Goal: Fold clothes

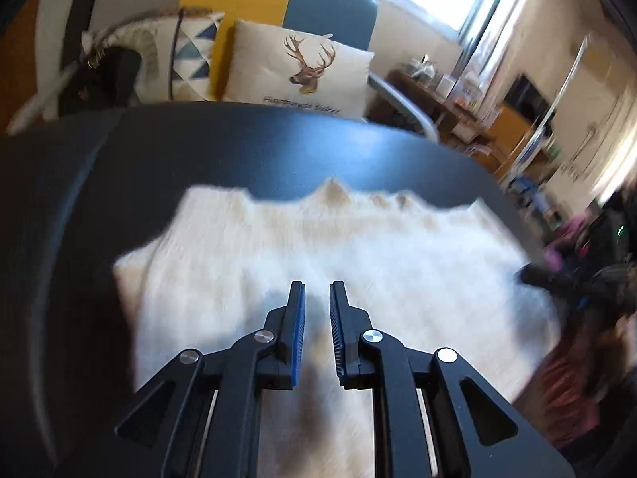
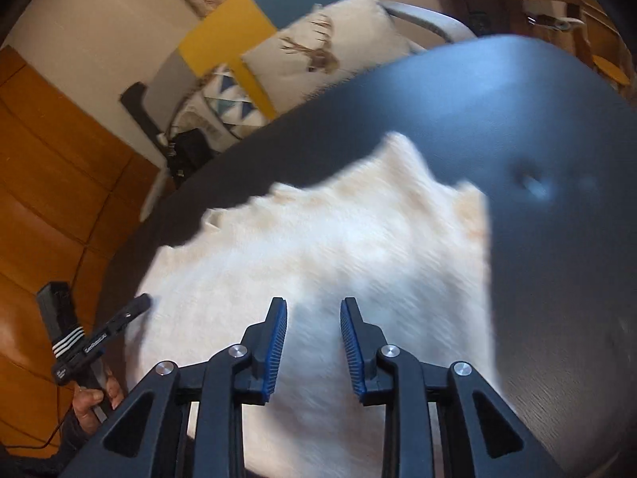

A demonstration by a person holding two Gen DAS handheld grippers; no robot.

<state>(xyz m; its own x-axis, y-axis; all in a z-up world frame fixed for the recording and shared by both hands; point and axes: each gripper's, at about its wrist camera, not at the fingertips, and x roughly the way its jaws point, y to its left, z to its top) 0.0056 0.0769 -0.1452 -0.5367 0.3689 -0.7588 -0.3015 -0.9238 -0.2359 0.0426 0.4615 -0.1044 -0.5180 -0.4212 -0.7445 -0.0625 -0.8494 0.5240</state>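
Dark table (image 1: 247, 147) under a fluffy cream-white garment (image 1: 318, 247), flat, blurred.

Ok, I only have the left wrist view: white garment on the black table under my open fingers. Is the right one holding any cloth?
Observer: No. The right hand-held gripper is open above the garment, with nothing between its fingers.
Operator: Can you see my left tool from over there?
Observer: Yes, the left hand-held gripper shows at the garment's left edge, with a hand on its handle.
Operator: What's right of the garment on that side?
Observer: Bare table with a small dimple in its surface.
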